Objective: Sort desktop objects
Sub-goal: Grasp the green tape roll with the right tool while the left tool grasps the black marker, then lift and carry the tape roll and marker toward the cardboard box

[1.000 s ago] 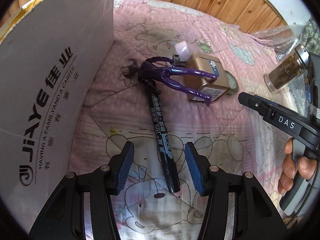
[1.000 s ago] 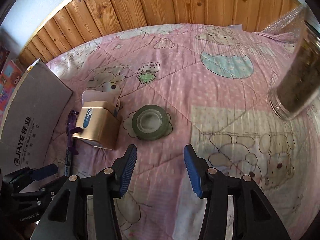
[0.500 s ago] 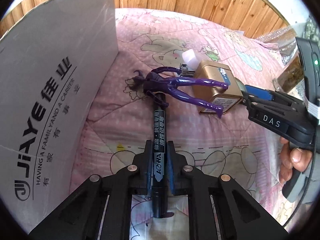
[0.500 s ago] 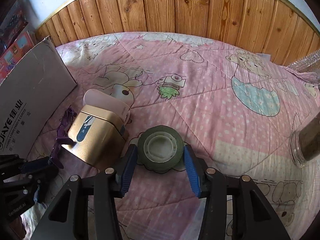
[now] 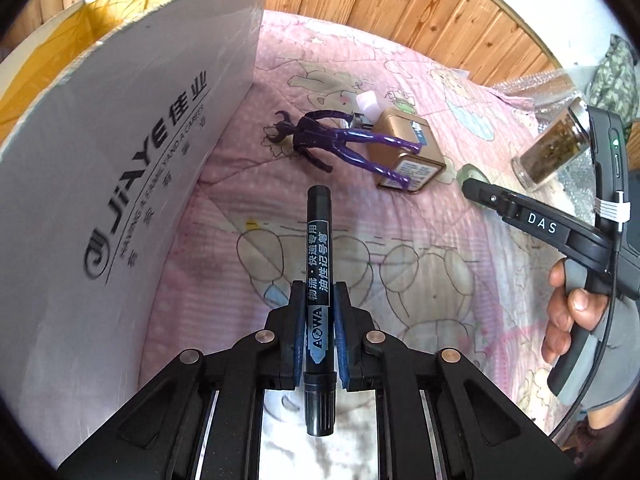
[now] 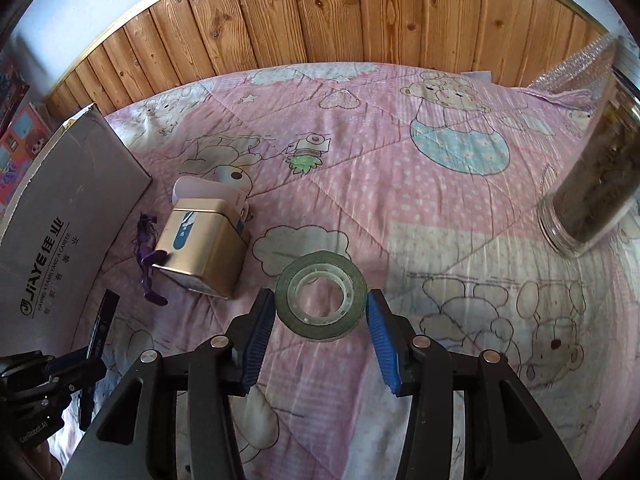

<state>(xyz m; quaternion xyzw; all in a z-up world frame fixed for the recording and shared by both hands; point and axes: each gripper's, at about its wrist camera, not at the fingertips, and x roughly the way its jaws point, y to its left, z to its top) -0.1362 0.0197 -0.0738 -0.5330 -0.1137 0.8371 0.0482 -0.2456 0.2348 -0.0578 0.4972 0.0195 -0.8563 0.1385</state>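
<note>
My left gripper [image 5: 318,312] is shut on a black marker pen [image 5: 318,264] and holds it above the pink quilt, beside the grey cardboard box [image 5: 120,160]. A purple toy figure [image 5: 344,144] lies against a gold tin [image 5: 408,152] beyond it. My right gripper [image 6: 320,312] is open, its blue pads on either side of a green tape roll [image 6: 321,301] that lies flat on the quilt. The gold tin [image 6: 204,248] stands left of the roll, with the purple figure [image 6: 146,248] behind it. The left gripper and pen [image 6: 100,328] show at lower left.
A glass jar of dried leaves [image 6: 596,192] leans at the right, also in the left wrist view [image 5: 556,148]. A pale pink case [image 6: 204,190] lies behind the tin. Wooden wall panelling [image 6: 320,20] backs the bed. The cardboard box [image 6: 60,216] stands at the left.
My left gripper has shut on the marker and lifted it away from the purple figure. My right gripper moved in until its open pads flank the tape roll.
</note>
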